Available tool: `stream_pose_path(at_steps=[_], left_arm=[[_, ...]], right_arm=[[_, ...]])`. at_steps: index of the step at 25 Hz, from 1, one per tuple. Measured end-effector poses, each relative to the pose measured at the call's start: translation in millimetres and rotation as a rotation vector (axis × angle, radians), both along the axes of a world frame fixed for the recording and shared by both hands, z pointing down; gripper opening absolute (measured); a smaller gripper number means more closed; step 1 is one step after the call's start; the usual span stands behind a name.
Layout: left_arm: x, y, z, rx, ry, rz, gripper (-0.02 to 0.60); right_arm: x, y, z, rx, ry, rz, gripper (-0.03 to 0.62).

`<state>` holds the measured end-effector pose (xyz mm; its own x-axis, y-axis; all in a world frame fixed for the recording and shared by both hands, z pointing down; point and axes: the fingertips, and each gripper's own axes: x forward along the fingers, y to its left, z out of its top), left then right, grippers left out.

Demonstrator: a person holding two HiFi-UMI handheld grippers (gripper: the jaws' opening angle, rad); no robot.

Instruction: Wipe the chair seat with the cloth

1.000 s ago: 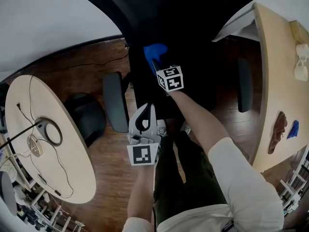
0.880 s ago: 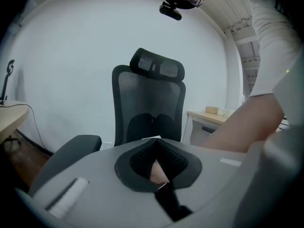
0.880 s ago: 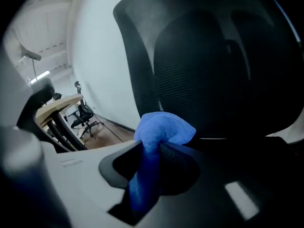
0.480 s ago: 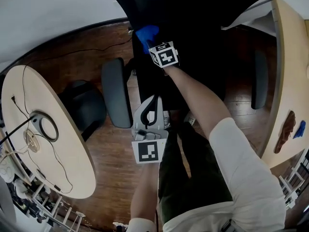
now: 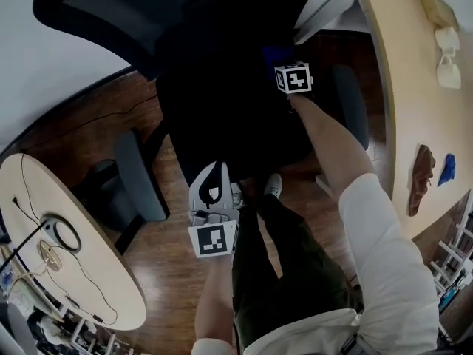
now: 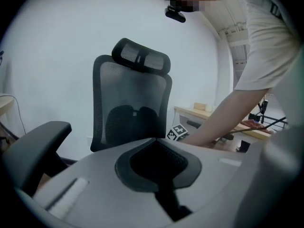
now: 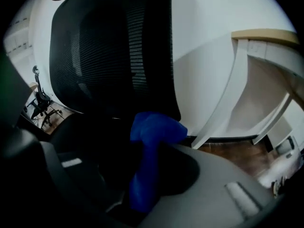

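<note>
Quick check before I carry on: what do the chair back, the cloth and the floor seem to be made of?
The chair back: black mesh in a dark, plastic-looking frame; you can see through the weave. The cloth: soft matte blue fabric, perhaps microfibre; it bunches and folds. The floor: brown wood or wood-look planks, slightly glossy, board lines visible.

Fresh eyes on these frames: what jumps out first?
The blue cloth is the only bright colour. It is bunched in the right gripper's jaws at the right side of the black chair seat, near the backrest. Next comes the mesh-backed office chair, which fills the middle of every view. The left gripper hangs by the seat's front edge, jaws together and empty.
</note>
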<state>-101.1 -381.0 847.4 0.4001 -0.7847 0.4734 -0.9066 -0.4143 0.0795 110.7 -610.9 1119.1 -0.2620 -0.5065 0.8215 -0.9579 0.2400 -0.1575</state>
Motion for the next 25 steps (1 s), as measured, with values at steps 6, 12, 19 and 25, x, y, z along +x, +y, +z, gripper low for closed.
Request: stream_pose_path(at_steps=[6, 12, 19, 25], left_arm=[[21, 1, -2, -0.004, -0.03, 0.023, 0.031], [-5, 9, -27, 0.007, -0.026, -0.034, 0.031], [-46, 29, -21, -0.009, -0.039, -0.081, 0.029], [-34, 22, -18, 0.015, -0.009, -0.045, 0.031]], right_arm=[[-68, 23, -23, 0.026, -0.193, -0.052, 0.097], [-305, 117, -40, -0.028, -0.426, -0.365, 0.097], [-344, 129, 5, -0.111, -0.37, -0.311, 0.097], [-164, 73, 17, -0.055, -0.138, -0.153, 0.097]])
